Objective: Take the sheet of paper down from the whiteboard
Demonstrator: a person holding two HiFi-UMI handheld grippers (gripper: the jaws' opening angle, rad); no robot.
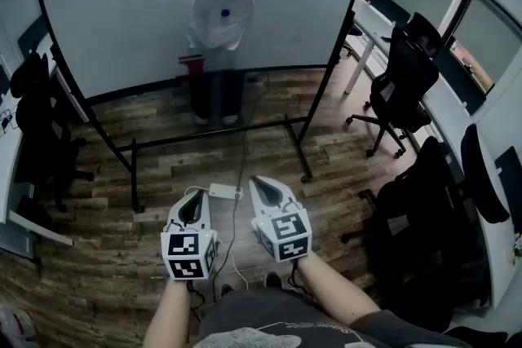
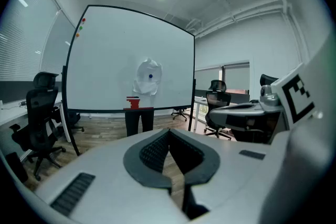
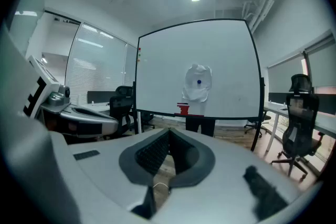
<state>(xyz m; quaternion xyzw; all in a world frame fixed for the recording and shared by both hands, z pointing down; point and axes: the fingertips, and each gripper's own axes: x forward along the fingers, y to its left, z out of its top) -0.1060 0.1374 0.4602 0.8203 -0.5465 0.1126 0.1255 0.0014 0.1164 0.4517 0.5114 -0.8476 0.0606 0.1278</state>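
Paper (image 1: 222,12) on whiteboard (image 1: 122,4), wood floor (image 1: 175,163) below; left gripper (image 1: 195,198), right gripper (image 1: 255,183) fingers (image 2: 150,153) closed.

Office chair (image 1: 405,77) (black), wood floor (image 1: 163,175)

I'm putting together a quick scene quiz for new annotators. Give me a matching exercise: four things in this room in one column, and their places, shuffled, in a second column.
Things
1. sheet of paper
2. red object
3. white box
4. black office chair

Places
A. on the wood floor, with a cable running to it
B. beside the desk at the right
C. on the whiteboard, under a blue magnet
D. at the whiteboard's bottom ledge

Pairs: 1-C, 2-D, 3-A, 4-B
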